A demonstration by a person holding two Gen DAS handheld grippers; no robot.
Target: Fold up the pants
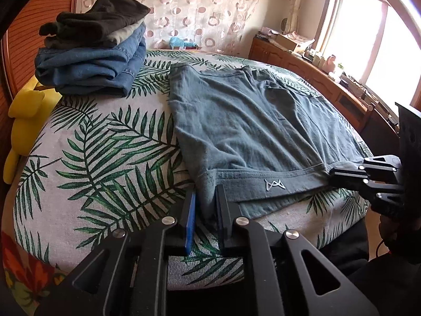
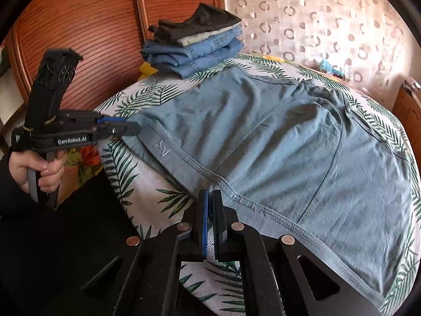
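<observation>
Grey-blue soft cotton pants [image 1: 247,121] lie flat across the bed with the palm-leaf print cover [image 1: 100,144], waistband with a small white logo along the near edge. Left hand-held gripper [image 1: 205,197] is clamped on the left waistband corner, cloth bunched between its pads; right hand-held gripper [image 2: 210,200] is closed tight on the other waistband end, fabric edge pinched thin between the pads. Fabric looks light, limp, a bit wrinkled, so it will likely drape and sag when lifted, not slippery; the stitched waistband corners are the firmest hold and both are taken. Next step probably lift and carry the waistband toward the far hem. A stack of folded blue jeans and dark garments [image 1: 92,44] sits at the far left corner of the bed, well apart from the pants. Yellow plush toy [image 1: 23,121] beside the bed edge. Ribbed wooden headboard [image 2: 86,26], circle-pattern curtain [image 1: 189,5], wooden cabinet under a bright window [image 1: 368,36].
</observation>
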